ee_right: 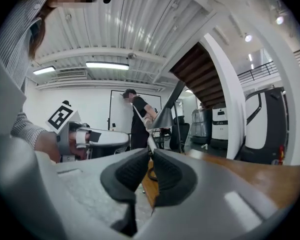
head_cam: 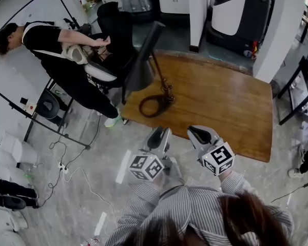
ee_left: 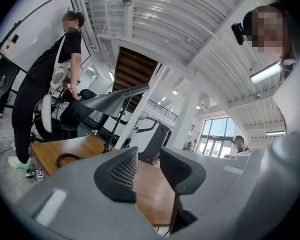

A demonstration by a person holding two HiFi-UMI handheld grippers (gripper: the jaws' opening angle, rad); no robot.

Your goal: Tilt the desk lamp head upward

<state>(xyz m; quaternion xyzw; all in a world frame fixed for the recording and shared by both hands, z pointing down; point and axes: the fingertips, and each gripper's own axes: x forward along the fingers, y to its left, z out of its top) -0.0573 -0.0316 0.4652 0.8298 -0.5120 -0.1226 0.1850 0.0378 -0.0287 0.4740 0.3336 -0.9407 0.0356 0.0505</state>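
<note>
A black desk lamp stands on the wooden table [head_cam: 220,101]. Its cone-shaped head [head_cam: 138,60] hangs over the table's far left corner, on a thin arm [head_cam: 161,75] rising from a ring base [head_cam: 153,105]. Both grippers hover off the table's near edge, well short of the lamp. My left gripper [head_cam: 160,133] is open with nothing between its jaws; in its own view the gripper [ee_left: 149,159] points toward the lamp head [ee_left: 115,98]. My right gripper [head_cam: 200,133] is shut and empty. From the right gripper [ee_right: 151,156], the lamp head [ee_right: 169,115] shows far ahead.
A person in black [head_cam: 66,50] leans over a black office chair [head_cam: 115,29] just left of the lamp. A white column [head_cam: 197,14] and machines stand behind the table. Cables and a power strip [head_cam: 61,168] lie on the floor at left. A dark rack [head_cam: 300,91] stands right.
</note>
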